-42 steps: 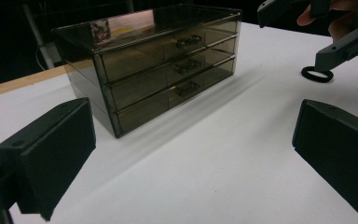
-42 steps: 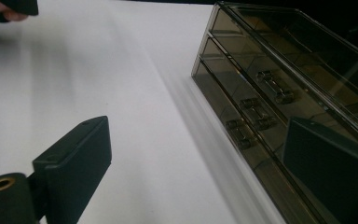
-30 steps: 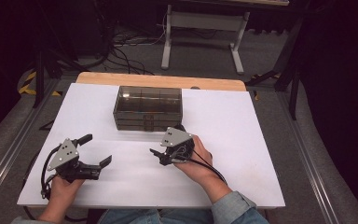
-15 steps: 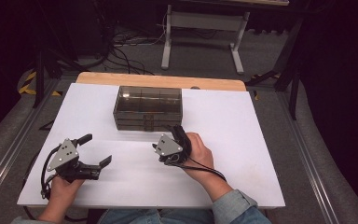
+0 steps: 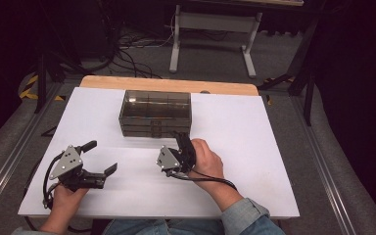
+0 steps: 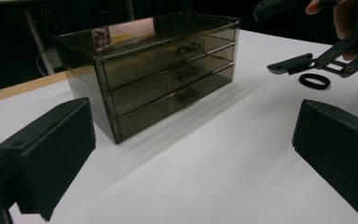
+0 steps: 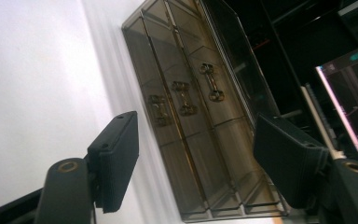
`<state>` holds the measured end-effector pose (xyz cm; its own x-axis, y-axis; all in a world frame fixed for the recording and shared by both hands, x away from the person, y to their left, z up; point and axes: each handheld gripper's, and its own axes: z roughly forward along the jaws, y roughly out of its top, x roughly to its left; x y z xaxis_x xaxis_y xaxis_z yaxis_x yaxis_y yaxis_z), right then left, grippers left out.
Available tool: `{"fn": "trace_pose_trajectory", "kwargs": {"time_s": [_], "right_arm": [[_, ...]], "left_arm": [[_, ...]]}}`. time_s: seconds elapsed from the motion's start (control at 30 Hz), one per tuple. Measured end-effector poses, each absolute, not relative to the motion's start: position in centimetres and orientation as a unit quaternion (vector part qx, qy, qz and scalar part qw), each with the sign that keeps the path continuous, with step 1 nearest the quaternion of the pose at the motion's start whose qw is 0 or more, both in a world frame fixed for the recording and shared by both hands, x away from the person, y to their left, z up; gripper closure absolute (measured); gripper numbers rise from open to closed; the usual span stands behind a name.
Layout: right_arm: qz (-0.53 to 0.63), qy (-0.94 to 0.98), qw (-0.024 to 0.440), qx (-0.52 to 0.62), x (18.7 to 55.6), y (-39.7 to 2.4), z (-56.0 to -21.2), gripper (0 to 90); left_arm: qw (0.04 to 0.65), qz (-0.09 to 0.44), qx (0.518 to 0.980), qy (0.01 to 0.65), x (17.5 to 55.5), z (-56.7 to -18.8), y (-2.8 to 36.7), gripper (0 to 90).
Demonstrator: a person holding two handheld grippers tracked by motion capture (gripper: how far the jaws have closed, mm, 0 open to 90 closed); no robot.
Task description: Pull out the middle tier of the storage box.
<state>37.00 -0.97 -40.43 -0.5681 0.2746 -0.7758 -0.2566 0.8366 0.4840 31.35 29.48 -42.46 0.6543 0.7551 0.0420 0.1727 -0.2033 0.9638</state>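
- Here's the smoky translucent plastic three-drawer box, sitting at the middle of the white worktop, towards its far edge, drawer fronts facing the person.
- Its long axis runs side to side across the worktop; the three drawers stack bottom to top, each with a small metal handle centred on its front.
- The right gripper hovers just in front of the box, rolled on its side, jaws partly open and having just been closing, nothing between them, lined up towards the handles.
- The left gripper rests wide open and empty near the left front of the worktop, well apart from the box.
- A small black ring lies on the worktop just beneath the right gripper.
- Judgement call: rigid, light, slick plastic, likely to slide when a drawer is tugged; take a handle, not the smooth walls, and maybe steady the casing.
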Motion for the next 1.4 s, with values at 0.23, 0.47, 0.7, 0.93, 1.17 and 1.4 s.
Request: {"fn": "trace_pose_trajectory", "kwargs": {"time_s": [0.23,0.47,0.7,0.93,1.17,1.4], "right_arm": [[0.254,0.829,0.498,-0.006,36.8,-0.4,-41.0,35.9],[0.229,0.817,0.529,-0.024,36.6,0.2,-41.8,39.2],[0.207,0.807,0.552,-0.039,36.5,0.6,-42.5,40.0],[0.185,0.798,0.572,-0.053,36.4,1.0,-43.0,40.1],[0.161,0.792,0.587,-0.052,36.4,1.4,-43.7,41.9],[0.141,0.783,0.603,-0.053,36.7,1.7,-44.1,43.7]], "left_arm": [[0.543,0.269,0.729,0.317,31.4,-42.5,29.5,0.1],[0.544,0.269,0.729,0.317,31.4,-42.5,29.5,0.1],[0.544,0.269,0.728,0.318,31.3,-42.5,29.5,0.1],[0.544,0.269,0.729,0.317,31.4,-42.5,29.5,0.1],[0.544,0.269,0.728,0.319,31.4,-42.5,29.5,0.1],[0.542,0.267,0.73,0.318,31.4,-42.5,29.5,0.3]]}}
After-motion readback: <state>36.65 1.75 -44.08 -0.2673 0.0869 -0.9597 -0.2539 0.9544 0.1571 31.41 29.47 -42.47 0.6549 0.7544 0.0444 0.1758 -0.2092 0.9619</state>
